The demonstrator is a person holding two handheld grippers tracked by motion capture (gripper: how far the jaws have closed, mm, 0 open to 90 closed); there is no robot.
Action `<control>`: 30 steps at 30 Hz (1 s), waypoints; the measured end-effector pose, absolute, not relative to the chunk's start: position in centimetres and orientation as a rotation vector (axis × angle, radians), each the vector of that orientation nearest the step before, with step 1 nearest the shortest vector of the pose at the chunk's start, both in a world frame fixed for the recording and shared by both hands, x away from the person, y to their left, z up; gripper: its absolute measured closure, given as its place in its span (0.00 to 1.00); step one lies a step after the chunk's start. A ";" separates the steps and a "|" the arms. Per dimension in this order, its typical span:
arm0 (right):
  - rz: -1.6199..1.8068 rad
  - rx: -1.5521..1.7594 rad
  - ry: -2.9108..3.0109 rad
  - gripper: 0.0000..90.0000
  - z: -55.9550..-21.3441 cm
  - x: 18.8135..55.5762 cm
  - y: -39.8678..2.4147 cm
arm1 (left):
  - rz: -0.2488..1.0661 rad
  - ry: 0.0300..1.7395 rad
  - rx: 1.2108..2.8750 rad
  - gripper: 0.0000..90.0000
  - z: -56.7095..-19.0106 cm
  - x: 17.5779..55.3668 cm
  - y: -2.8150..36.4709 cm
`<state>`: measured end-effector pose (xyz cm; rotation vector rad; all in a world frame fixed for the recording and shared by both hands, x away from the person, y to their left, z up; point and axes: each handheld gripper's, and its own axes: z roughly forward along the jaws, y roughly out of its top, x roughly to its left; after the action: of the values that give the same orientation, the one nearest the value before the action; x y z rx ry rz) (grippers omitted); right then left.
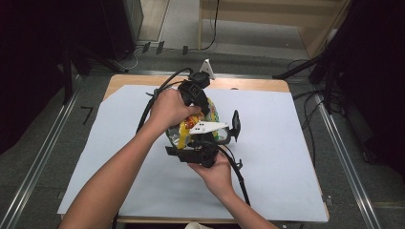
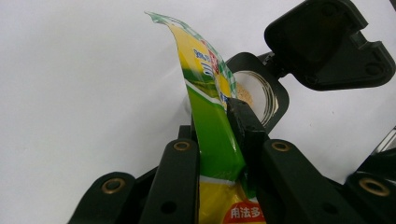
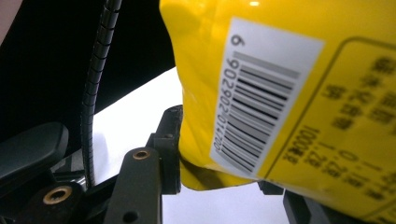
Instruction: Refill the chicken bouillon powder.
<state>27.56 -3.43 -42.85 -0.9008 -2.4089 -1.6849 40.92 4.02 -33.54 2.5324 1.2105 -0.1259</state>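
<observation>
While the light wooden desk (image 1: 267, 85) under its pale grey sheet (image 1: 286, 157) is carrying everything, a yellow and green glossy plastic pouch (image 1: 184, 136) is being held above its middle between both hands. That pouch (image 2: 212, 140) is looking soft, crinkly and slippery, and fairly light, with loose contents likely sagging to the bottom. Its flat sealed top strip is the firmest place to grip. The left tool (image 2: 219, 140) is clamping exactly there, jaws nearly together on the film. The right tool (image 3: 219, 179) is gripping the lower back corner by the barcode (image 3: 254, 116). Beyond, a round glass jar (image 2: 254, 95) with a black flip lid is standing open.
</observation>
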 end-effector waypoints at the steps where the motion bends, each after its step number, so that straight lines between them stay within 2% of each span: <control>1: -1.685 -0.903 -2.408 0.68 -42.8 27.5 -3.4 | -0.130 1.209 2.530 0.92 -33.5 40.9 4.0; 30: -1.687 -0.901 -2.410 0.68 -42.9 27.5 -3.4 | -0.118 1.202 2.547 0.92 -33.3 40.7 3.8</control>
<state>27.54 -3.40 -42.93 -0.9007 -2.4102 -1.6867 40.70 3.76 -33.25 2.5467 1.2017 -0.1181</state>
